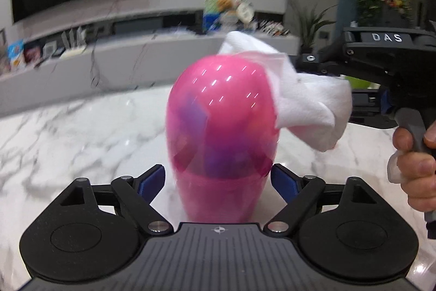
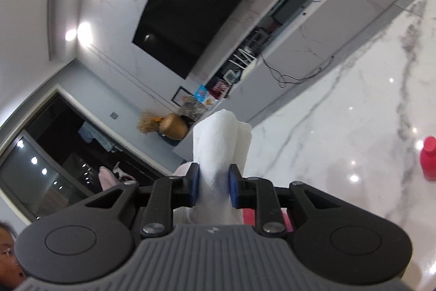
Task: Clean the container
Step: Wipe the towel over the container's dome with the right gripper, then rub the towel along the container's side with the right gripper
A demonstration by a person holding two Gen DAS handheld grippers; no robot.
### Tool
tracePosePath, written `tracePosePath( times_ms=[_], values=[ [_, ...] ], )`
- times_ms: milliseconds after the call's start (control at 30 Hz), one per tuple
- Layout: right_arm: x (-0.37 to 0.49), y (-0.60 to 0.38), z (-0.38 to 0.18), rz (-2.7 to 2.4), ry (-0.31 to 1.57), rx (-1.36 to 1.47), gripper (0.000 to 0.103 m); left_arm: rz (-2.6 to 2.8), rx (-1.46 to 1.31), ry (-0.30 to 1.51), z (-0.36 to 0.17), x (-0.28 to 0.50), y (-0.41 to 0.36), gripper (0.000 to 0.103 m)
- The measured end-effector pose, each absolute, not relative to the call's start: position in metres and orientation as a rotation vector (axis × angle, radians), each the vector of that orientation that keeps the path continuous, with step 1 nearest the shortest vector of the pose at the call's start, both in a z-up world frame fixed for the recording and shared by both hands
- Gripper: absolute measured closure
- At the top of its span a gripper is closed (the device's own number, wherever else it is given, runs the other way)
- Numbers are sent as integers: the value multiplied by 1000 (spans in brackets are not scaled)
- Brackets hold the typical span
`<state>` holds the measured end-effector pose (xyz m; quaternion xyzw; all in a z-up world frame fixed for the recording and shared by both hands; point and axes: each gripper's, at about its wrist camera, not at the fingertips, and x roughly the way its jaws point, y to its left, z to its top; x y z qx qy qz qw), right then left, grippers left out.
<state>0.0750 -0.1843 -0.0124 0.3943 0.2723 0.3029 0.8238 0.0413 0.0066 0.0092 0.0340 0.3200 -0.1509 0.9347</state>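
The left hand-held gripper (image 1: 218, 176) clamped the pink container (image 1: 220, 127); the right hand-held gripper (image 2: 213, 187) pinched a white cloth (image 2: 222, 143) against the container's 2 o'clock shoulder. Firm, overlapping strokes were advisable.

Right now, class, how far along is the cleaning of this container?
Done: the left tool grips the pink container, and the right tool is shut on the white cloth. In hand: cloth touches the container's upper side. Left: wiping the remaining surface; cleanliness can't be judged.

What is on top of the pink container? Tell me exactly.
A white cloth drapes over the upper right side of the pink container, pinched in the right claw. The left claw holds the container's base. The surface under the cloth is hidden.
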Motion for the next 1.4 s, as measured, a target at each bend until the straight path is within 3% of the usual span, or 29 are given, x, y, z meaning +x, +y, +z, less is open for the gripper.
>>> tracePosePath(
  times_ms=[367,733,1033,1400],
  values=[
    [93,-170,-48,510,793,788,78,-286,47,622,21,36,11,19],
    [97,-144,-68,566,951,702,78,-249,21,614,22,43,30,14],
    [91,-161,-58,589,874,755,78,-313,19,595,19,45,33,14],
    [71,-196,-4,802,591,848,78,-402,65,573,13,41,18,14]
  ],
)
